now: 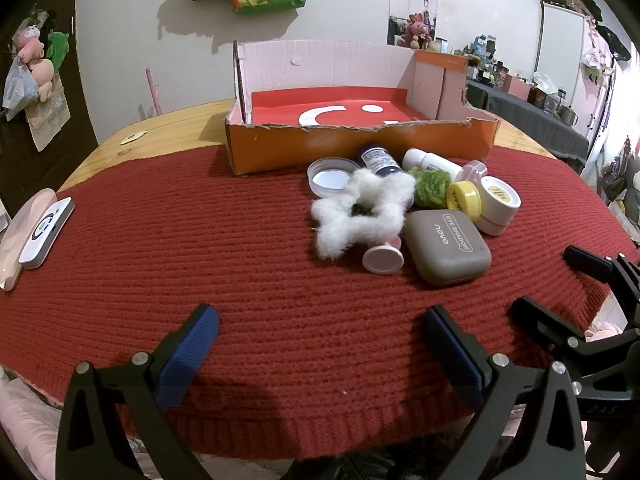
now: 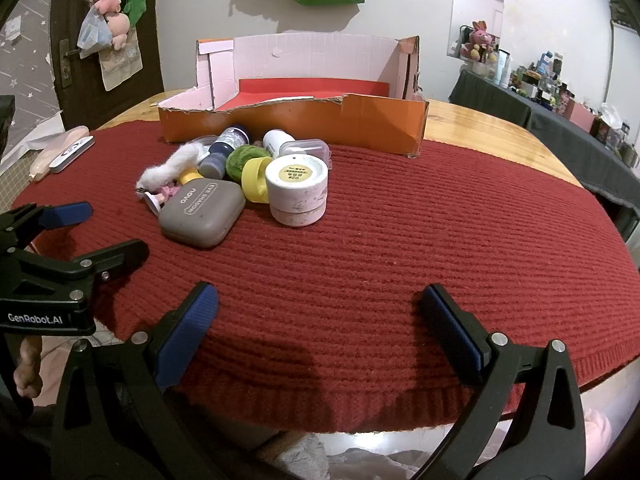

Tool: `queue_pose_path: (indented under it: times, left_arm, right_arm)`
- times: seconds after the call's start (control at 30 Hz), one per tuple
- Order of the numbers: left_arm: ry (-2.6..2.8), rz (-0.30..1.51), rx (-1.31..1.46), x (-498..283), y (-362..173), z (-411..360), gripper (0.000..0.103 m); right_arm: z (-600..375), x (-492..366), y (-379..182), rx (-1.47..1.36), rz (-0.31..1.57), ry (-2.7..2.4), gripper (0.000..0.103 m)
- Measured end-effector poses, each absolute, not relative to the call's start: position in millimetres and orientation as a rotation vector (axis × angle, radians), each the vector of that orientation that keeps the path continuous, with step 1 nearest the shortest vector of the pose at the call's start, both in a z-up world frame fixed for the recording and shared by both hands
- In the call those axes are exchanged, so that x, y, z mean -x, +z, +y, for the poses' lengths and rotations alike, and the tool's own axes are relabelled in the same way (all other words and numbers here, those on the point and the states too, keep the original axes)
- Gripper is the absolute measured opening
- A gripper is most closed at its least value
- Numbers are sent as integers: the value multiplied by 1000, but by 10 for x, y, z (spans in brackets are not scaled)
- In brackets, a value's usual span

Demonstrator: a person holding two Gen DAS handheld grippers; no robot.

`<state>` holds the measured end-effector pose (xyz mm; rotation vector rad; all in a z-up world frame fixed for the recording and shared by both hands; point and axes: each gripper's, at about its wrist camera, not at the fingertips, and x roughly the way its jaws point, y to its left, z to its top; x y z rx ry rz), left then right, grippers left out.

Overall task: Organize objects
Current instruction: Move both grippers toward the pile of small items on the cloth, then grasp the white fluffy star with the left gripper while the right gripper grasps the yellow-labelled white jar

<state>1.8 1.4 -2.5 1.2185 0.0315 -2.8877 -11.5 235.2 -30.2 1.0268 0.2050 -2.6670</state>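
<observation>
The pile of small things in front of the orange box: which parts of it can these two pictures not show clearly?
- Green ball: half hidden in both views, by the white fluffy ring and the yellow cap.
- Pink-based piece: top is under the ring, left view.
- Dark bottle: label too small to read.
- Box floor: front wall hides most of it, right view.

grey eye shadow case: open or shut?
Shut. The grey eye shadow case lies flat on the red knit mat, lid down flush on its base, printed top facing up.
</observation>
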Motion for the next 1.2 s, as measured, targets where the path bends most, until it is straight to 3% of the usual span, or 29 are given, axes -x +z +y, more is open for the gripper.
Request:
queue_pose_path:
  times: [0.3,0.5,0.53,0.6,0.77,1.2]
  left_arm:
    - [-2893,47,-1254,3,23,-13,102]
    - [-2907,66,-1241,31,119,-46,93]
    - [-2911,66,-1232,42,145,-50,92]
    - [-2921,64,-1220,67,185,-54,90]
    - [-2937,48,-1193,142,260,-34,86]
    - [-2948,8,-1213,343,270,29,79]
  right_arm:
    - [2338,112,-236,-1036,215,-2648,101]
    - [2337,140,-102,-1001,197,-2653,94]
    - [2342,153,-81,-996,191,-2655,92]
    - [2351,200,-36,-1000,174,-2656,79]
    - [2344,320,14,-1012,167,-2654,64]
    - [2240,537,-9,-1039,174,-2630,57]
